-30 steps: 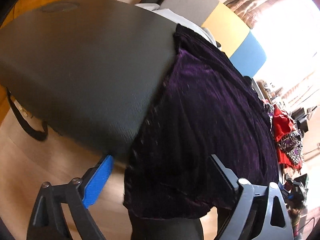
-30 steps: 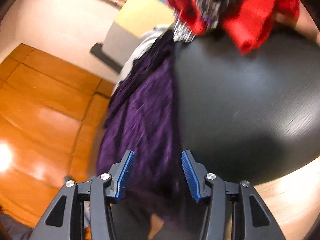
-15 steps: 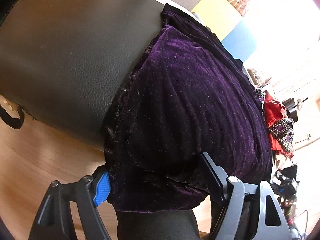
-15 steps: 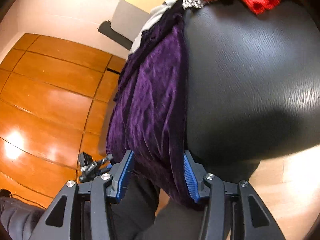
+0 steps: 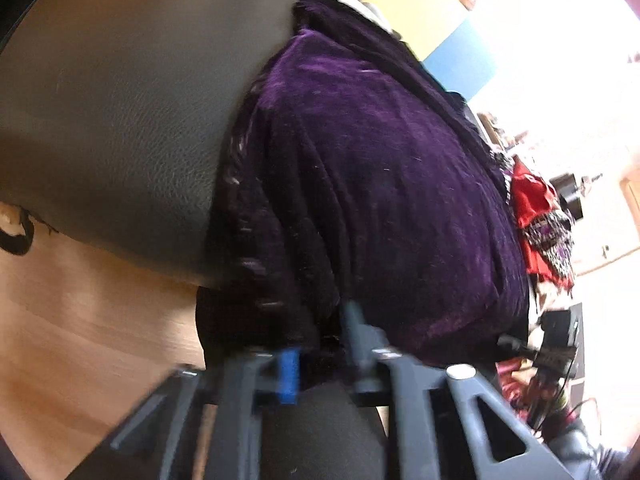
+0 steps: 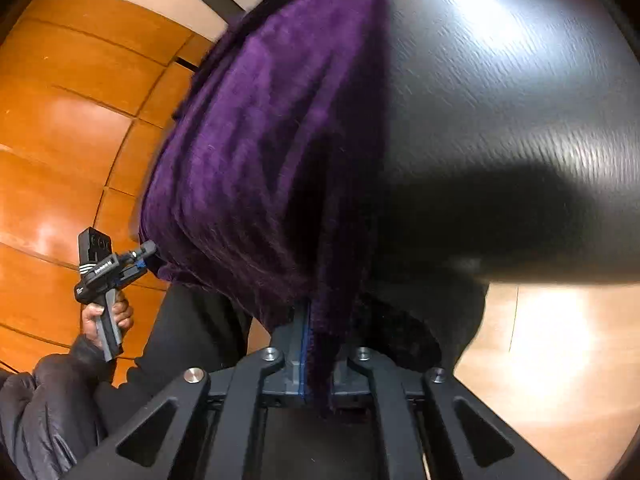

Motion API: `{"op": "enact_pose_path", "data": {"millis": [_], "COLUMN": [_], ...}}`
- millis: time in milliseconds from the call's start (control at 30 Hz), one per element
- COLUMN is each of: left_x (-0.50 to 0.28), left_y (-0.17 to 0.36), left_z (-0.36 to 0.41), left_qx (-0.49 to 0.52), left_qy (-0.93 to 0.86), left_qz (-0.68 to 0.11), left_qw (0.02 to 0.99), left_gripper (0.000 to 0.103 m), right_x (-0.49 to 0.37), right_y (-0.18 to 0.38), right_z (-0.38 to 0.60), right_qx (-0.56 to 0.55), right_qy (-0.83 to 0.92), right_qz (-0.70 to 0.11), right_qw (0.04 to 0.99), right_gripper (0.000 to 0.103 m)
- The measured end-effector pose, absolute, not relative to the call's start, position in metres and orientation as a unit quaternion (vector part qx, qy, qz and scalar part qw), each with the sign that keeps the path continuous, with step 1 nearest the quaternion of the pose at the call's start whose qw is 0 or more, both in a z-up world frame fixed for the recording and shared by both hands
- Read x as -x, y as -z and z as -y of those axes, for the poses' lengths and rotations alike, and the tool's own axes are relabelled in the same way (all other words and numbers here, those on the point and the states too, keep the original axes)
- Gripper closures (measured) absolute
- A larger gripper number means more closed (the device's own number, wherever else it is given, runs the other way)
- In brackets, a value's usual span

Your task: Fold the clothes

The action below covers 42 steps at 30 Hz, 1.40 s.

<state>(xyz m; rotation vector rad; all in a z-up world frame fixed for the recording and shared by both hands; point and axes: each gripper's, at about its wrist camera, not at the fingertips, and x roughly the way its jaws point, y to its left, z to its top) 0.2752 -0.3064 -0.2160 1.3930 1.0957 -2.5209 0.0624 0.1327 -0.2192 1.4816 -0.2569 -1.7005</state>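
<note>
A purple velvet garment [image 5: 380, 184] lies on a black leather mat [image 5: 120, 100], its near hem hanging over the front edge. My left gripper [image 5: 316, 356] is shut on one corner of that hem; the view is blurred. In the right wrist view the same garment [image 6: 260, 152] lies along the mat [image 6: 500, 100]. My right gripper [image 6: 318, 364] is shut on the other corner of the hem, the cloth pinched between its blue-padded fingers. The left gripper [image 6: 142, 254] also shows there at the lower left, in the person's hand, touching the garment's edge.
The mat sits on a light wooden table [image 5: 80, 340]. A red and patterned pile of clothes [image 5: 540, 216] lies beyond the garment. Yellow and blue panels [image 5: 432, 20] stand behind. An orange wood floor [image 6: 60, 120] lies to the left of the table.
Both grippers were open around the hanging hem; now both have closed on it. The cameras have moved nearer to the garment.
</note>
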Motion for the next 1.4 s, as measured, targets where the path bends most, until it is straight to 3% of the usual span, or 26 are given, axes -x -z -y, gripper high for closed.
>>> {"op": "enact_pose_path", "data": {"millis": [200,400,733,1200,1400], "left_x": [-0.289,-0.297,-0.251,-0.106,-0.031], "left_y": [0.187,0.151,0.093,0.075,0.112], "left_z": [0.303,0.310,0.337,0.421,0.468], "left_qx": [-0.410,-0.340,-0.232,-0.197,-0.219], "left_qy": [0.831,0.835,0.843,0.856,0.843], "left_qz": [-0.373,-0.416,-0.454,-0.464,-0.490], "left_qw": [-0.049,-0.122,-0.172,-0.115,-0.048], "left_gripper": [0.091,0.091,0.095,0.097,0.097], "right_x": [-0.065,-0.065,-0.016,0.129,0.197], "right_y": [0.179,0.121,0.091,0.072,0.090], "right_z": [-0.127,-0.138,-0.110,-0.046,-0.034], "right_qx": [-0.544,-0.467,-0.407,-0.398,-0.415], "right_qy": [0.705,0.702,0.703,0.747,0.757], "right_qz": [0.090,0.163,0.246,0.220,0.236], "right_qw": [0.446,0.513,0.529,0.485,0.445], "right_gripper": [0.101,0.101,0.101,0.101,0.097]}}
